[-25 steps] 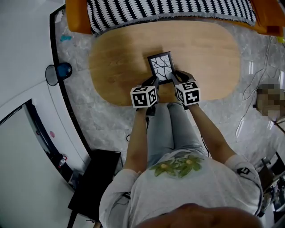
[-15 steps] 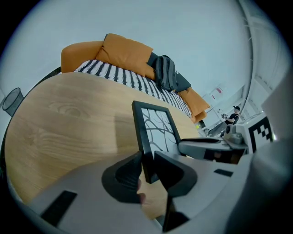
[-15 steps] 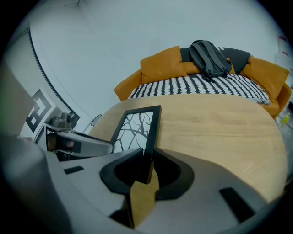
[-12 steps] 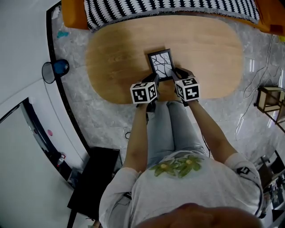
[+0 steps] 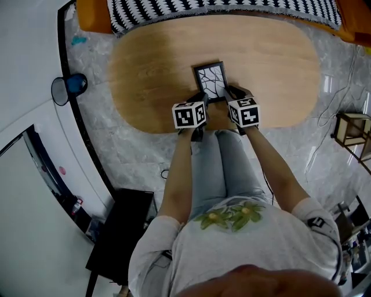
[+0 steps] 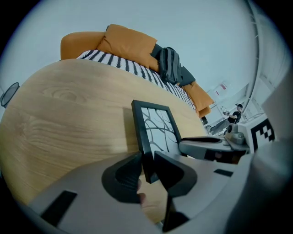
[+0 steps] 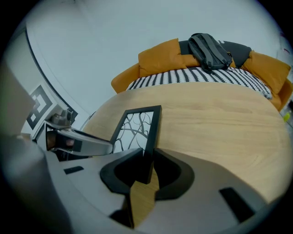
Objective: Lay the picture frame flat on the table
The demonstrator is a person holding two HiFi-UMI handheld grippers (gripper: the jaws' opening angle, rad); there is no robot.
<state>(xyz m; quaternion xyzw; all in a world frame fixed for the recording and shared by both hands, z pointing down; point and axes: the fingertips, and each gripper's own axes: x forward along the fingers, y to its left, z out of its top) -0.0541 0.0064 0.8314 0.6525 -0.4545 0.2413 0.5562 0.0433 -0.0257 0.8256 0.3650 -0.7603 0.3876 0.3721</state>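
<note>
The picture frame (image 5: 210,80), black-rimmed with a white print of dark branches, is held low over the oval wooden table (image 5: 151,69), glass side up and close to level. My left gripper (image 5: 200,100) is shut on its left edge near the corner nearest me. The left gripper view shows the pads pinching that black rim (image 6: 147,165), with the frame (image 6: 155,128) reaching away over the wood. On the opposite edge my right gripper (image 5: 232,93) is shut on the rim (image 7: 147,162) of the frame (image 7: 137,128). Whether the frame touches the table I cannot tell.
An orange sofa with a black-and-white striped throw (image 5: 220,11) runs along the table's far side, and a dark backpack (image 7: 208,50) lies on it. A blue object (image 5: 71,87) sits on the floor at left. A small wooden stand (image 5: 351,130) is at right. The person's knees (image 5: 223,151) meet the table's near edge.
Both grippers have sunk together toward the table top, carrying the frame down with them. The grip on each side edge is unchanged.
</note>
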